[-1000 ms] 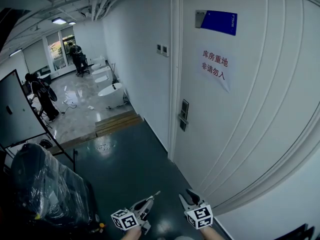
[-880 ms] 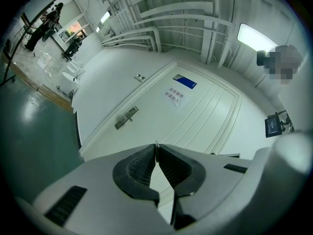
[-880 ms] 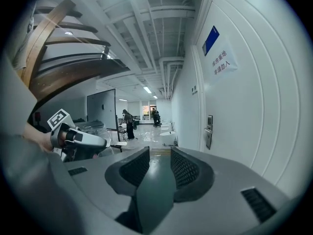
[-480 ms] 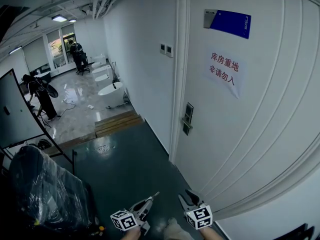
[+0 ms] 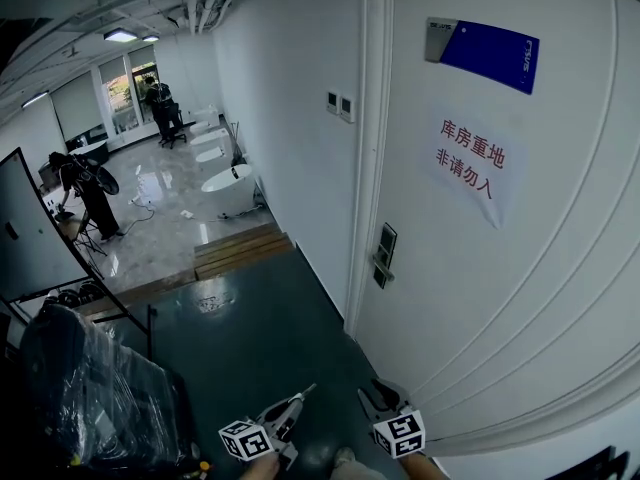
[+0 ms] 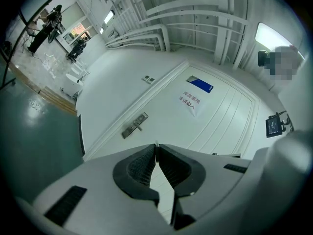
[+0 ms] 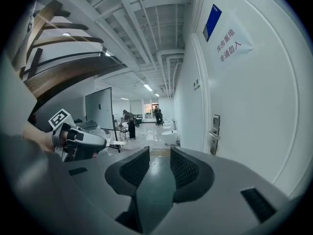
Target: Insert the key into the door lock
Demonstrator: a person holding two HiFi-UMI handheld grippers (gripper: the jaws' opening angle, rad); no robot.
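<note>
The door lock (image 5: 385,255), a dark plate with a silver handle, sits on the left edge of the white door (image 5: 520,298); it also shows in the left gripper view (image 6: 134,125) and the right gripper view (image 7: 214,131). My left gripper (image 5: 300,396) is shut at the bottom of the head view, with a thin silver key (image 5: 311,388) sticking out of its tips; its pads (image 6: 146,163) meet on the key's sliver (image 6: 155,144). Beside it my right gripper (image 5: 372,393) is open with nothing between its pads (image 7: 183,168). Both grippers are well short of the lock.
The door carries a blue plate (image 5: 488,53) and a paper sign with red characters (image 5: 472,166). Wall switches (image 5: 340,103) are left of the frame. A plastic-wrapped dark load (image 5: 95,388) stands at left. Wooden steps (image 5: 240,250), white tubs (image 5: 228,183) and people (image 5: 88,190) lie farther off.
The door and lock have grown larger and slid right in the head view as I came closer. Both grippers stay at the bottom of the view, left one still shut.
</note>
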